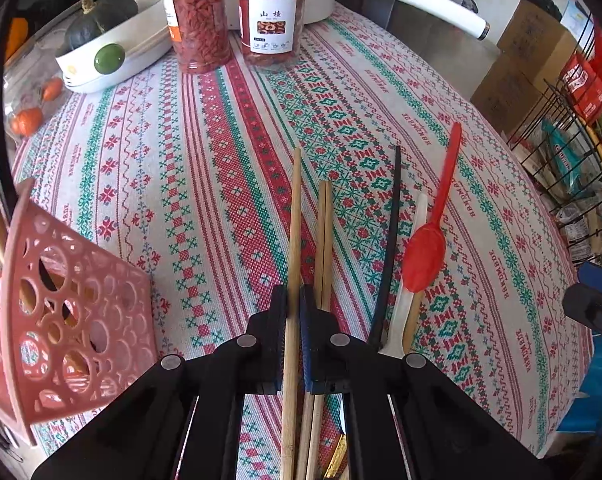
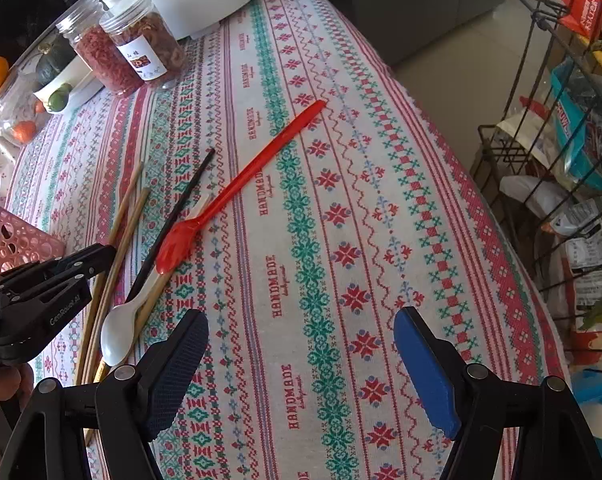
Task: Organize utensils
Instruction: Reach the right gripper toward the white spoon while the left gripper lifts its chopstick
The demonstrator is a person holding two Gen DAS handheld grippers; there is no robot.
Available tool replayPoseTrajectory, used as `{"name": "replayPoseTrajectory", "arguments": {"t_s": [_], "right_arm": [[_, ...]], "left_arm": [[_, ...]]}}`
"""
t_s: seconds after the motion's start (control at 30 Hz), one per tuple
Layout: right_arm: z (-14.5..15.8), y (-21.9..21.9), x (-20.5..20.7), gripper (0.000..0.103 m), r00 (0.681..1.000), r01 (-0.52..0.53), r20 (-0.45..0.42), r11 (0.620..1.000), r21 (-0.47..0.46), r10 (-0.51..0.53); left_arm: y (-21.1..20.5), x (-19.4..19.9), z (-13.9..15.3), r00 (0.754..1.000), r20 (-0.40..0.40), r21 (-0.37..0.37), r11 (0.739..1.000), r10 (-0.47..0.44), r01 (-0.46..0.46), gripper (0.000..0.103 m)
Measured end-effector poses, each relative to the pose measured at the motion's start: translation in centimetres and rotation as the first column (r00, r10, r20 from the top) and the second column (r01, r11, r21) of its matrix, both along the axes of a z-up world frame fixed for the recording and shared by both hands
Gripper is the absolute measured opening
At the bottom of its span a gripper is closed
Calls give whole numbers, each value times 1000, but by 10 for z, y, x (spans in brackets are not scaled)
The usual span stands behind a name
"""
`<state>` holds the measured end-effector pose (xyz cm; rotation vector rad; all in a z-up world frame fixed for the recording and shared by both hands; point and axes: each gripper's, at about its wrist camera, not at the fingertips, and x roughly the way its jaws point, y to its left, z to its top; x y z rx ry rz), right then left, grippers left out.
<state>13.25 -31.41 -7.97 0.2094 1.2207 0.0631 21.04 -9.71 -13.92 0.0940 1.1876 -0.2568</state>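
- The left tool is pinching one wooden chopstick near its middle, its pads pressed tight on the stick; the grip looks meant to lift that stick alone out of the pile.
- The stick runs straight through the jaws, its far end pointing up the table, its near end passing under the tool.
- Two more wooden sticks lie just right of the jaws, then a black stick, a white spoon and a red spoon lying across it.
- The pink basket stands tilted just left of the left tool, close by, probably where the utensils belong.
- The right tool hovers spread wide over bare cloth, nothing between its pads; the spoons lie up and to its left, near but apart, so it seems to be waiting its turn.
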Motion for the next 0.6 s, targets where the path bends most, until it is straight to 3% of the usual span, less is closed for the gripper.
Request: {"name": "replayPoseTrajectory", "arguments": {"t_s": [0.6], "right_arm": [[-5, 57, 19, 81, 1000, -8, -13, 1000, 23, 9]], "left_arm": [[49, -91, 96, 981, 180, -119, 988, -80, 102, 6]]}}
